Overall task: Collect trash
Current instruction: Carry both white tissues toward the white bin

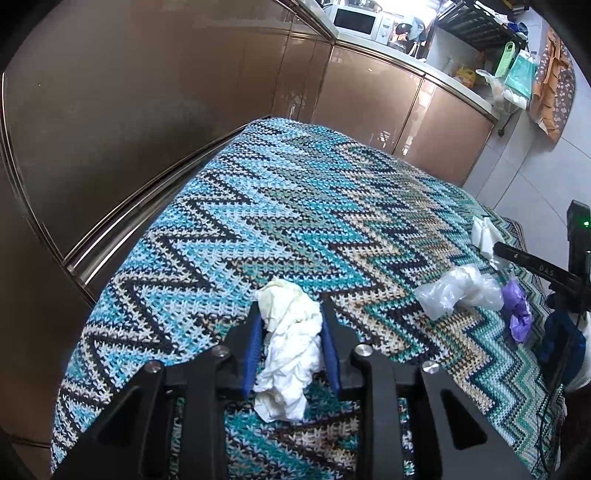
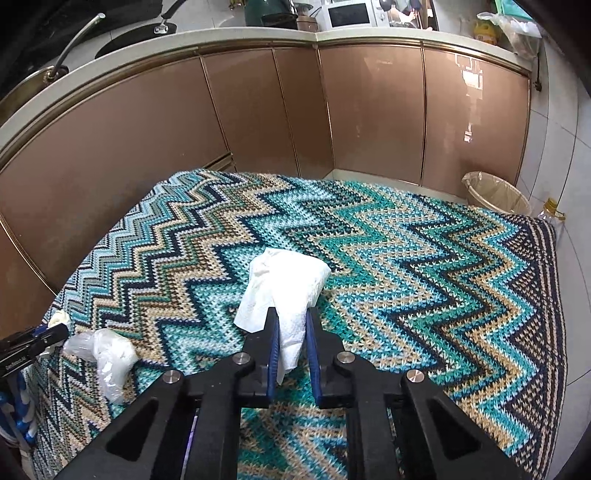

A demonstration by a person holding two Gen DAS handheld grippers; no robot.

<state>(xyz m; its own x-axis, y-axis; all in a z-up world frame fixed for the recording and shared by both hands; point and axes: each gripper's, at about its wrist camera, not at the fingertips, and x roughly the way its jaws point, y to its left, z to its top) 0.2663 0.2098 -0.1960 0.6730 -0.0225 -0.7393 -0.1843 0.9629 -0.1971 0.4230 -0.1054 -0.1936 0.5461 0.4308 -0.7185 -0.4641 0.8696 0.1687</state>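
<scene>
My left gripper (image 1: 291,314) is shut on a crumpled cream-white glove (image 1: 290,343), held over the zigzag knit cloth (image 1: 258,206). My right gripper (image 2: 291,321) is shut on a white paper towel (image 2: 284,291) above the same cloth (image 2: 406,266). A clear crumpled plastic bag (image 1: 458,291) lies on the cloth between the two grippers; it also shows in the right wrist view (image 2: 107,354). A purple wrapper (image 1: 519,310) lies beside it. In the left wrist view the right gripper's black finger (image 1: 532,262) holds the white towel (image 1: 484,232). A lined trash bin (image 2: 495,194) stands on the floor beyond the cloth's far right corner.
Brown cabinet doors (image 2: 258,110) curve around the far and left sides. The counter above holds a microwave (image 2: 349,14) and bags. A bottle with a yellow cap (image 2: 552,212) stands by the bin on the white tile floor (image 2: 554,147).
</scene>
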